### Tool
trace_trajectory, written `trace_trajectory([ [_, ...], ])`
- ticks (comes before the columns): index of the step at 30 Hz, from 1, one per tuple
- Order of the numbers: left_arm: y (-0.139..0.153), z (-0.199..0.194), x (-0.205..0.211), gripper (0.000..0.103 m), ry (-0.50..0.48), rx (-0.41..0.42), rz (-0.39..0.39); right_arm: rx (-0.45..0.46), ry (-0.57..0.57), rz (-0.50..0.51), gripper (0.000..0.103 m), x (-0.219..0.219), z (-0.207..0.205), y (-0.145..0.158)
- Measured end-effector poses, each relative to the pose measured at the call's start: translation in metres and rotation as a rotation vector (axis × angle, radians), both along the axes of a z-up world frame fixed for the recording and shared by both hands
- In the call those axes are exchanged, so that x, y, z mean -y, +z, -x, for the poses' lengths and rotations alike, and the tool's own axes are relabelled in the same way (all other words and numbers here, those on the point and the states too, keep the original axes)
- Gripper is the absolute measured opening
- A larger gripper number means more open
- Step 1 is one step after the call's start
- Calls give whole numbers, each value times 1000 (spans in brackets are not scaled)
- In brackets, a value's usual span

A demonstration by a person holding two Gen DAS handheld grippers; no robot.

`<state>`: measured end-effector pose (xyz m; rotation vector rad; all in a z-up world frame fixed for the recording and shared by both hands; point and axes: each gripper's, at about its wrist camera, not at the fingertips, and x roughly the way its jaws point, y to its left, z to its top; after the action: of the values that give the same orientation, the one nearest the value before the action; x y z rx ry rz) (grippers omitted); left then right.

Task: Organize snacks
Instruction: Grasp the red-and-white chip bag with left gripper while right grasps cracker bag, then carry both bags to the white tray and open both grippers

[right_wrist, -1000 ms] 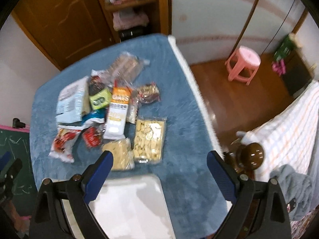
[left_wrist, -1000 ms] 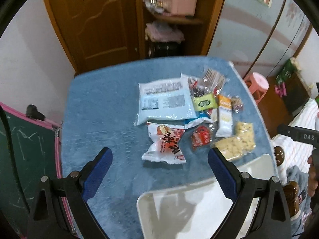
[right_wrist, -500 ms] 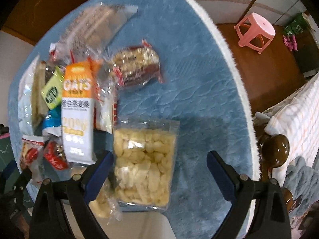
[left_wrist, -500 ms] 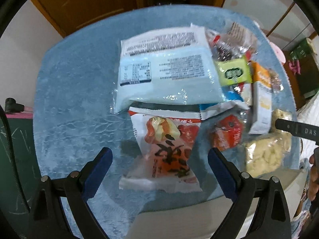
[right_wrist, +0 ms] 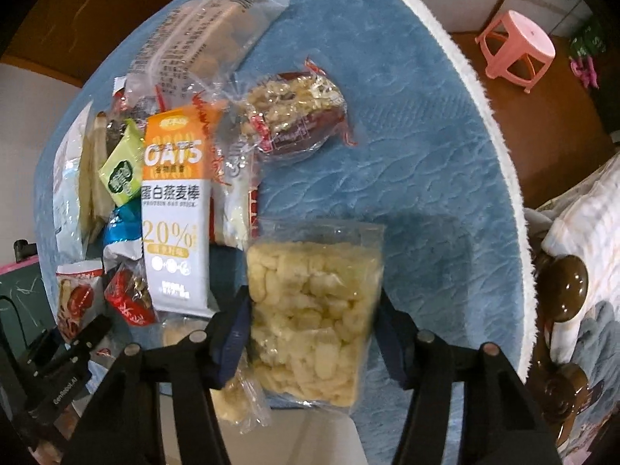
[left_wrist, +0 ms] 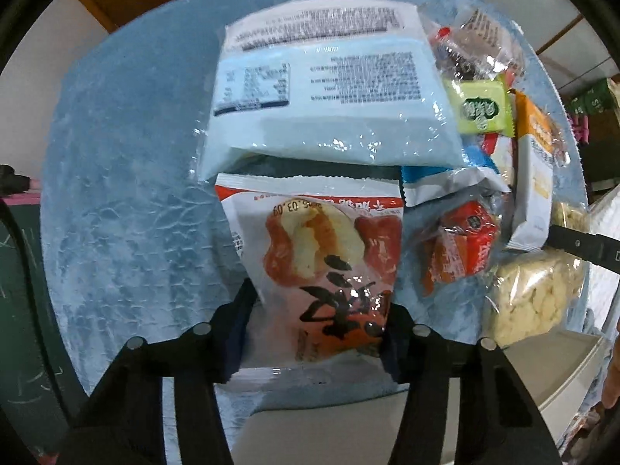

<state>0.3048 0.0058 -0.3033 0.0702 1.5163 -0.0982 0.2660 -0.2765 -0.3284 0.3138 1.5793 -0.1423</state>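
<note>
A pile of snack packets lies on a blue fuzzy tablecloth [left_wrist: 116,201]. My left gripper [left_wrist: 316,333] is shut on the near end of a red-and-white snack bag [left_wrist: 329,255]. Behind it lies a big pale-blue packet [left_wrist: 329,108]. My right gripper [right_wrist: 312,333] is shut on a clear bag of pale yellow puffs [right_wrist: 310,302]. To its left lies an orange-and-white oat bar pack [right_wrist: 174,209]; a second clear puff bag [right_wrist: 236,399] lies under the left finger. The left gripper also shows in the right wrist view [right_wrist: 69,352].
A white tray [left_wrist: 562,372] sits at the table's near edge, below both grippers. More small packets lie between the two held bags, among them a green one [left_wrist: 482,110] and a red one [left_wrist: 461,244]. A pink stool [right_wrist: 517,48] stands on the floor beyond the table's right edge.
Both grippers came down to the table and closed, the left onto the red-and-white bag, the right onto the clear bag of puffs. Both were open before.
</note>
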Motion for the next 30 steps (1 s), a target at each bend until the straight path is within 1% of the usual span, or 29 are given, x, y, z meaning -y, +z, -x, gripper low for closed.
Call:
trace_trajectory([
  [1, 10, 9, -7, 53, -1, 13, -1, 7, 0, 1, 60, 0, 1, 3],
  [4, 32, 17, -9, 52, 8, 62, 8, 45, -5, 13, 60, -5, 6, 19],
  [8, 71, 33, -14, 52, 26, 132, 22, 112, -19, 29, 60, -6, 9, 52],
  [13, 136, 56, -20, 52, 34, 227, 62, 226, -21, 34, 60, -10, 23, 110],
  [14, 150, 62, -22, 52, 30, 250, 72, 256, -17, 27, 60, -12, 26, 128],
  [16, 177, 74, -23, 52, 21, 293, 87, 301, -6, 10, 60, -16, 35, 154],
  [18, 200, 86, -24, 52, 12, 326, 105, 344, 14, -4, 60, -18, 47, 174],
  [19, 208, 91, -26, 52, 9, 337, 114, 358, 22, -8, 60, -23, 54, 180],
  [20, 217, 99, -28, 52, 3, 349, 121, 380, 38, -19, 60, -28, 66, 196],
  [23, 239, 127, -32, 52, -25, 379, 150, 411, 80, -37, 60, -45, 91, 219],
  [26, 252, 154, -32, 52, -52, 397, 168, 425, 124, -48, 60, -62, 120, 234],
  [30, 259, 182, -33, 52, -85, 407, 187, 427, 160, -46, 60, -82, 150, 242],
])
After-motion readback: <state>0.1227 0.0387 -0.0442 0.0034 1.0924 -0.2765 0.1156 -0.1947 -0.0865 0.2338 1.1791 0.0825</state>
